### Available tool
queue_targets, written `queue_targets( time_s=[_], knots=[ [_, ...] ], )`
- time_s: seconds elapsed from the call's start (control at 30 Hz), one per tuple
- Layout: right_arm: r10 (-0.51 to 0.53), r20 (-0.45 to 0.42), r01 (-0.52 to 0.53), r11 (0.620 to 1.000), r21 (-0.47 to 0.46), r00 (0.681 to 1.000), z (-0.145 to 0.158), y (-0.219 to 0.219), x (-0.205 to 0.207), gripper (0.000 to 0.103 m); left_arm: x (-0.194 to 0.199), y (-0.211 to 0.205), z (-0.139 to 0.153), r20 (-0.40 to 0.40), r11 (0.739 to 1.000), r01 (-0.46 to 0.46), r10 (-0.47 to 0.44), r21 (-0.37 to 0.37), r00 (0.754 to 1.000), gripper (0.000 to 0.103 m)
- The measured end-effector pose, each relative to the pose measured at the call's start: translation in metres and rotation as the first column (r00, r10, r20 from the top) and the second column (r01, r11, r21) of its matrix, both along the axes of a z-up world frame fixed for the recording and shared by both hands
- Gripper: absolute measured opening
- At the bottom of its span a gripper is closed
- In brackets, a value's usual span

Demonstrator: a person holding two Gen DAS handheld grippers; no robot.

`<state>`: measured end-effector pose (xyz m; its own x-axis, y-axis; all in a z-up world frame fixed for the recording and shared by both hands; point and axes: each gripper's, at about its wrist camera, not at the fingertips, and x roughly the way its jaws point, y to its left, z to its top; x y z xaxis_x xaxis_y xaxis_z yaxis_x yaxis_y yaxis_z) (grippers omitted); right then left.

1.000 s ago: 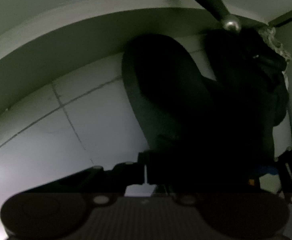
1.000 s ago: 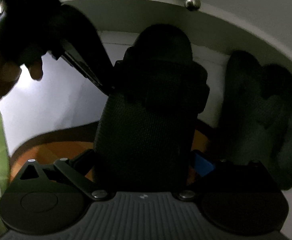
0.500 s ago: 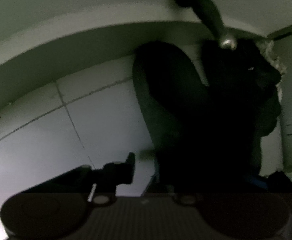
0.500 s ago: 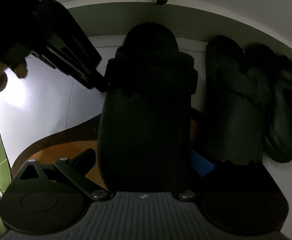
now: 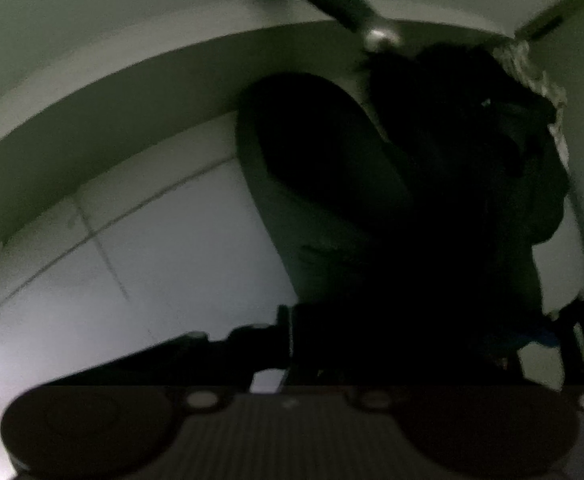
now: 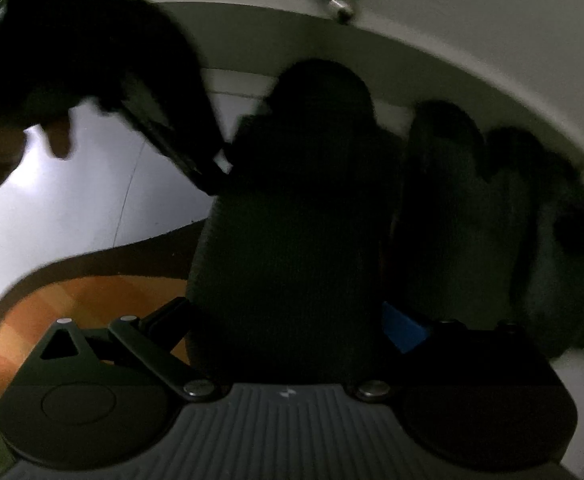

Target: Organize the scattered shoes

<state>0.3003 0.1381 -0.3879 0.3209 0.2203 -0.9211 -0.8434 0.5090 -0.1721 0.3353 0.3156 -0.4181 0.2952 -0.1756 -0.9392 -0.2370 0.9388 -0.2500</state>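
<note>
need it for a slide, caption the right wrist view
Right gripper straddling a dark slipper, left gripper at its side.

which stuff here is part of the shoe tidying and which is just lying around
Part of the job:
- black slipper between the right gripper's jaws
- dark pair of slippers beside it, at the wall
- left gripper, shut, tip at the black slipper's strap

Just lying about:
- orange mat
- metal knob above
- blue object, unclear what
</note>
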Motion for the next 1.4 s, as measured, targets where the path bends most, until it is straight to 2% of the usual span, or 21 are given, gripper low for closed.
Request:
queue_targets(
  time_s=[0.17,0.27,0.43,0.53,0.57,0.63,0.73,0.9,1.03,1.13,1.17,1.23,1.4],
  knots=[
    [-0.05,-0.04,0.051,0.998,0.03,0.998,-0.002,-0.003,0.013,0.103,-0.018,0.01,-0.001,0.001,0.999,-0.018,0.018,-0.047,1.0,0.001],
    [-0.053,-0.039,0.054,0.998,0.038,0.998,-0.003,-0.002,0.013,0.103,-0.024,0.014,-0.003,-0.01,0.997,-0.041,0.04,-0.061,0.999,0.016],
    [-0.074,-0.081,0.079,0.995,0.06,0.994,-0.003,-0.006,0.021,0.103,-0.02,0.029,0.001,-0.003,0.993,-0.081,0.081,-0.084,0.997,0.033],
    [-0.086,-0.075,0.091,0.994,0.065,0.993,-0.001,-0.005,0.02,0.103,-0.017,0.027,0.006,0.01,0.992,-0.084,0.086,-0.097,0.996,0.045],
    [-0.092,-0.071,0.096,0.993,0.065,0.993,-0.001,-0.005,0.018,0.103,-0.016,0.028,0.008,0.018,0.992,-0.086,0.088,-0.097,0.996,0.055],
    [-0.105,-0.076,0.11,0.992,0.067,0.992,-0.003,-0.005,0.017,0.103,-0.022,0.032,0.012,0.037,0.991,-0.098,0.102,-0.092,0.994,0.062],
    [-0.122,-0.082,0.127,0.99,0.061,0.989,-0.003,-0.002,0.017,0.103,-0.044,0.053,0.017,0.027,0.986,-0.112,0.116,-0.125,0.993,0.063],
    [-0.221,-0.12,0.229,0.972,0.052,0.968,-0.001,0.009,0.021,0.103,-0.046,0.046,0.011,-0.03,0.99,-0.094,0.092,-0.107,0.995,0.063],
    [-0.246,-0.101,0.251,0.967,0.037,0.964,0.0,0.017,0.016,0.103,-0.052,0.026,0.008,-0.095,0.996,-0.081,0.077,-0.033,0.992,0.063],
    [-0.243,-0.119,0.243,0.97,-0.014,0.963,0.005,0.023,0.009,0.103,-0.073,0.018,0.019,-0.148,0.997,-0.08,0.077,-0.018,0.986,0.066],
    [-0.239,-0.142,0.239,0.971,-0.017,0.961,0.01,0.023,0.006,0.103,-0.078,0.015,0.022,-0.159,0.997,-0.076,0.073,-0.015,0.985,0.071],
    [-0.247,-0.205,0.252,0.968,-0.005,0.947,0.025,0.019,-0.004,0.103,-0.087,0.008,0.034,-0.186,0.998,-0.054,0.056,0.017,0.981,0.073],
    [-0.235,-0.242,0.244,0.97,0.005,0.941,0.051,0.011,-0.03,0.103,-0.099,0.002,0.061,-0.173,0.998,-0.057,0.055,-0.005,0.983,0.075]
  ],
)
